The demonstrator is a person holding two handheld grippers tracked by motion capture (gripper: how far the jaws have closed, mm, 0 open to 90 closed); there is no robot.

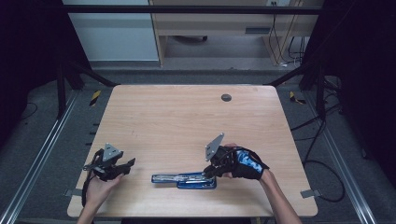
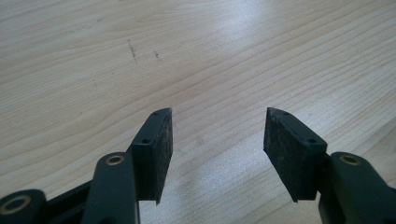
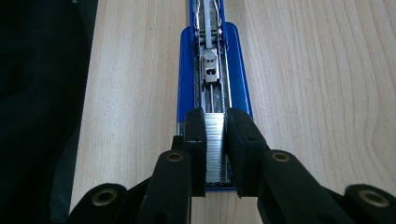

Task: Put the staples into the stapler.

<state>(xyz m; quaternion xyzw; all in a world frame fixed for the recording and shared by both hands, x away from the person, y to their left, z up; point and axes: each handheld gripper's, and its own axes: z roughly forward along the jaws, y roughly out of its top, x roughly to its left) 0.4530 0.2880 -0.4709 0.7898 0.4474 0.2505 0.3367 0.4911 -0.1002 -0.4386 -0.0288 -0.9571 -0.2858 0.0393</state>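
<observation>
A blue stapler (image 1: 184,179) lies swung open and flat near the table's front edge, its metal magazine channel (image 3: 210,70) facing up. My right gripper (image 1: 208,173), held by a gloved hand, sits at the stapler's right end. In the right gripper view its jaws (image 3: 215,114) are shut on a silver strip of staples (image 3: 215,144) that rests in line with the channel. My left gripper (image 1: 126,165) hovers low at the front left, apart from the stapler. Its pads (image 2: 156,149) stand wide open over bare wood with nothing between them.
The wooden table (image 1: 187,116) has a round dark cable hole (image 1: 226,97) at the far centre. Its front edge runs close beside the stapler, with dark space beyond it (image 3: 42,116). Black frame posts and cables stand around the table.
</observation>
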